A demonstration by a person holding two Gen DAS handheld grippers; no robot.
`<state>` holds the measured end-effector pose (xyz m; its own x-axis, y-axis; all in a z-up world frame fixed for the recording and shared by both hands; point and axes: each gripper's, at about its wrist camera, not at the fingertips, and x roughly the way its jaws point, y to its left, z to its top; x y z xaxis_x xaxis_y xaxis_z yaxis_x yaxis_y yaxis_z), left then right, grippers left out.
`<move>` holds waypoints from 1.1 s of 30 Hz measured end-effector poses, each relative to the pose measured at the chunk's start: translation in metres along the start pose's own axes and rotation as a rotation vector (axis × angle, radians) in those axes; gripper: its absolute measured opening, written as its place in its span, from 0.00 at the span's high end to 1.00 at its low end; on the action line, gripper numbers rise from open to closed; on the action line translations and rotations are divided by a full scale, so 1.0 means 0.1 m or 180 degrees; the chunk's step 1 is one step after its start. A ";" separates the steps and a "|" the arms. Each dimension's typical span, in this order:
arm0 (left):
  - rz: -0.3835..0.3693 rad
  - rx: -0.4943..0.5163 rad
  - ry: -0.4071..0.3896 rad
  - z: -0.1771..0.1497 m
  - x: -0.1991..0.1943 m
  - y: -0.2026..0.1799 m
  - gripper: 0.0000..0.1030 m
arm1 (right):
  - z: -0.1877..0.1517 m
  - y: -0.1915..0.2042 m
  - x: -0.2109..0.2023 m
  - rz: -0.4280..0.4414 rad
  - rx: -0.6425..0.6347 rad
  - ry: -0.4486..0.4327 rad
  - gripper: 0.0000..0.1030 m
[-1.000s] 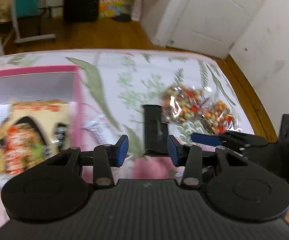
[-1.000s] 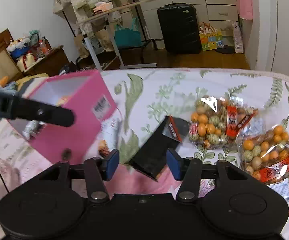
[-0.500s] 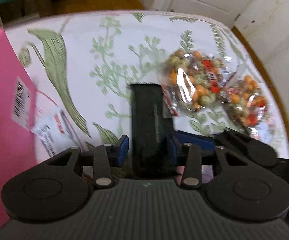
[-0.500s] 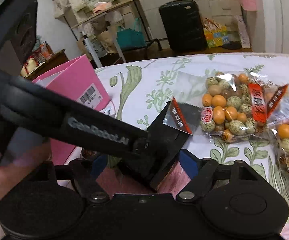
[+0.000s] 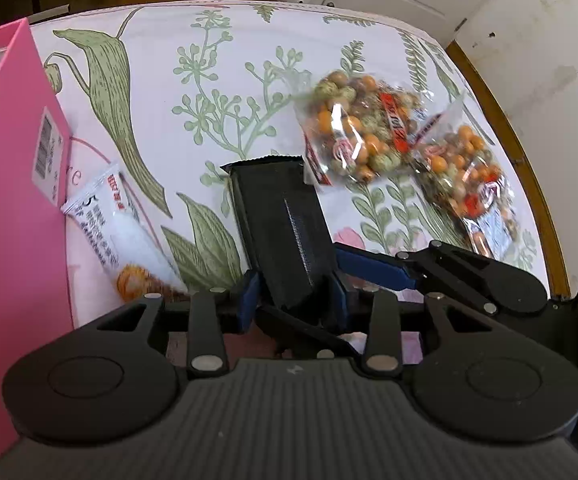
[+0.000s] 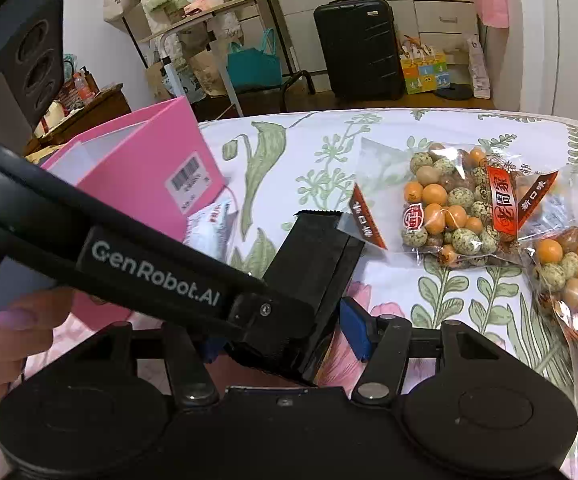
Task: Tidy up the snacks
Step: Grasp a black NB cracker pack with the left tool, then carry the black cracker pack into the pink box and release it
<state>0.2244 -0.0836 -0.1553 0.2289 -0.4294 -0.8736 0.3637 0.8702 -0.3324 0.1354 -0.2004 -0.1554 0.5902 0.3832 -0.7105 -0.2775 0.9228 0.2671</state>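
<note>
A black snack packet [image 5: 285,228] lies on the floral cloth, also in the right wrist view [image 6: 317,256]. My left gripper [image 5: 293,304] has its blue pads against both sides of the packet's near end, shut on it. My right gripper [image 6: 285,336] is open around the same end of the packet, one blue finger [image 5: 373,264] showing beside it. Two clear bags of coloured nuts [image 5: 361,132] [image 5: 465,176] lie to the right. The pink box [image 5: 13,208] stands at the left, open-topped [image 6: 145,184].
A white snack sachet [image 5: 121,236] lies against the pink box's wall. The table edge [image 5: 529,168] runs along the right by a white wall. A black suitcase [image 6: 357,48] and a trolley stand on the floor behind.
My left gripper swung from the pink box to the black packet and closed on its near end. My right gripper stayed open around the packet.
</note>
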 end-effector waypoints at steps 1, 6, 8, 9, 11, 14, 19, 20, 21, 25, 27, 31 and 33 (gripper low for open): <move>-0.0003 0.0027 0.0023 -0.03 -0.04 -0.02 0.62 | 0.00 0.03 -0.03 0.0002 -0.0015 0.0016 0.38; 0.0000 0.0096 0.0084 -0.15 -0.22 -0.13 0.62 | -0.01 0.22 -0.22 -0.0078 -0.0136 0.0145 0.39; -0.0012 0.0105 0.0062 -0.21 -0.31 -0.17 0.62 | -0.01 0.28 -0.32 -0.0097 -0.0166 0.0162 0.39; -0.0021 0.0101 0.0056 -0.23 -0.37 -0.18 0.62 | -0.01 0.31 -0.38 -0.0093 -0.0174 0.0171 0.39; -0.0050 0.0092 0.0037 -0.30 -0.51 -0.21 0.62 | 0.01 0.36 -0.48 -0.0081 -0.0176 0.0184 0.39; -0.0084 0.0070 -0.0037 -0.40 -0.71 -0.25 0.62 | 0.03 0.50 -0.65 -0.0086 -0.0218 0.0176 0.39; -0.0097 0.0043 -0.0212 -0.56 -1.07 -0.25 0.62 | 0.06 0.75 -0.87 -0.0064 -0.0386 0.0126 0.39; -0.0107 0.0012 -0.0250 -0.58 -1.15 -0.23 0.62 | 0.09 0.79 -0.90 -0.0045 -0.0407 0.0115 0.39; -0.0116 0.0003 -0.0294 -0.60 -1.24 -0.22 0.62 | 0.12 0.84 -0.94 -0.0027 -0.0441 0.0095 0.39; -0.0056 -0.0040 -0.0482 -0.65 -1.64 -0.11 0.62 | 0.30 1.13 -1.06 0.0063 -0.0652 0.0012 0.39; 0.0020 -0.0064 -0.0587 -0.67 -1.86 -0.01 0.62 | 0.40 1.31 -1.07 0.0103 -0.0797 -0.0045 0.39; 0.0198 -0.0171 -0.0770 -0.70 -2.21 0.27 0.61 | 0.59 1.74 -1.00 0.0211 -0.1140 -0.0173 0.40; 0.0274 -0.0276 -0.0867 -0.72 -2.35 0.46 0.61 | 0.68 1.93 -0.90 0.0272 -0.1305 -0.0246 0.42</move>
<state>0.1226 0.0744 0.0092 0.4936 -0.3921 -0.7763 0.2568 0.9185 -0.3006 0.0804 -0.0539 0.0050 0.6028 0.4739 -0.6420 -0.5972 0.8015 0.0309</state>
